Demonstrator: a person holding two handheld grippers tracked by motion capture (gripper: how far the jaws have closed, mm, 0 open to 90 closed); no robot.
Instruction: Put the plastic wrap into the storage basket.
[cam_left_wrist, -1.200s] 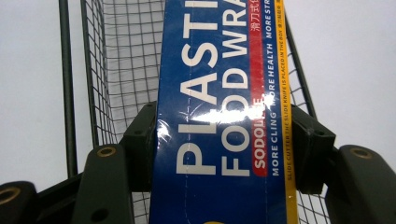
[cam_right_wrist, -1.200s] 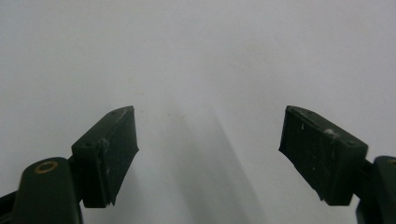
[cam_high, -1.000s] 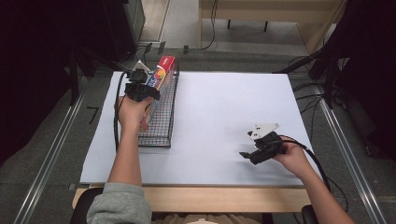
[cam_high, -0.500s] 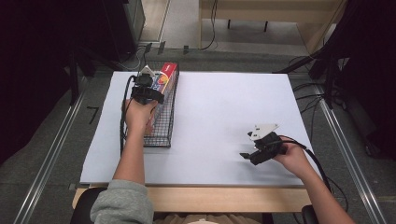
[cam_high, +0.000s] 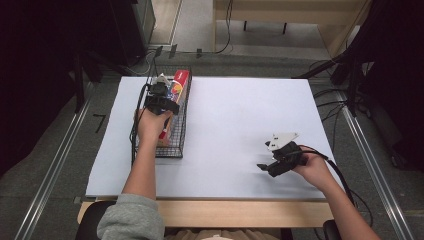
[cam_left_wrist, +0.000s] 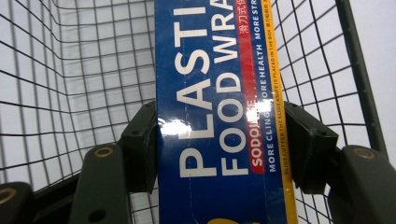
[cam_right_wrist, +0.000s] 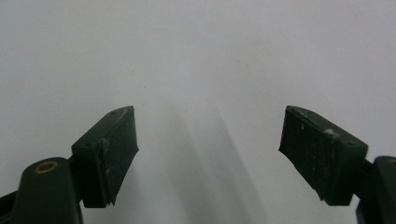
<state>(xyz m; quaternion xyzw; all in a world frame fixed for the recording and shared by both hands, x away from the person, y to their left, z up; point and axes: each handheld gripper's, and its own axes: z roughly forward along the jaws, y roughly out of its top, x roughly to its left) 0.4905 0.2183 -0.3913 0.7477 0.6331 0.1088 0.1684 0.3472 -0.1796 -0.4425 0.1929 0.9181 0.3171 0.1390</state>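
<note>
Sleeve of grey cloth (cam_high: 131, 220) covers my left arm at the near edge of the desk (cam_high: 235, 130), which has a white top. My right hand (cam_high: 315, 169) rests on this white top at the near right side and holds the right tongs (cam_high: 263, 166). In the right gripper view their two black jaws stand wide apart, with bare white surface between them. Farther away on the left side, my left hand (cam_high: 150, 125) reaches into a dark wire basket (cam_high: 170, 150) that stands on the desk. The left tongs (cam_left_wrist: 219, 144) are clamped on a long blue box of plastic food wrap (cam_left_wrist: 219, 93), one jaw pressing each long side. In the high view the red end of the box (cam_high: 181, 82) rises over the far rim of the basket, so the box lies tilted.
</note>
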